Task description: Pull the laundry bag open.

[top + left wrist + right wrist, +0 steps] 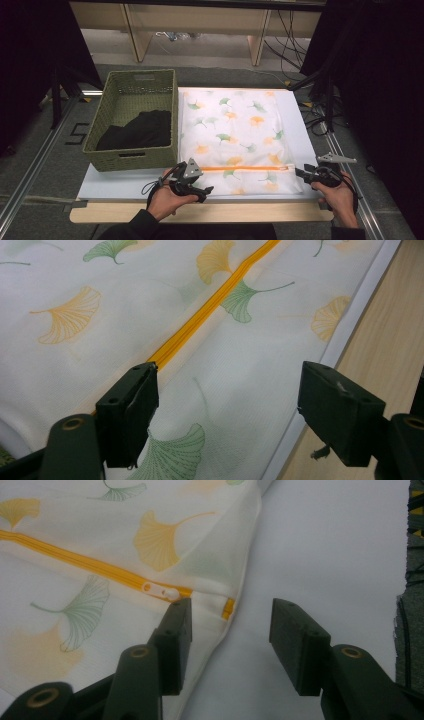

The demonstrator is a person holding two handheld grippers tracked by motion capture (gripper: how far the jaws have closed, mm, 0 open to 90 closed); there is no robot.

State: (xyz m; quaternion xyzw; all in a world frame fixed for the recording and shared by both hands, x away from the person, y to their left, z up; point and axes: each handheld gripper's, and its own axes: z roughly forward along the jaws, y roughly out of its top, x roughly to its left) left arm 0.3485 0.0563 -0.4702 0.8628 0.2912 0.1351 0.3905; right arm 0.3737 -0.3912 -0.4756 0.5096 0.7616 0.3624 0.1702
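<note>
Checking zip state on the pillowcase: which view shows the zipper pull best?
Right gripper view: the zipper pull sits close and sharp, just beyond the right gripper, whose jaws stand apart. The high view gives only a pale speck at the orange zipper's right end. The left gripper view shows zipper tape.

White laundry bag (pixel 235 140) with green and orange ginkgo-leaf print – flat on white board, just right of basket. Orange zipper (pixel 245 168) across near end, closed – pull (pixel 161 591) at right end, close to bag's edge. Fabric slightly puffed, a few soft wrinkles.
</note>
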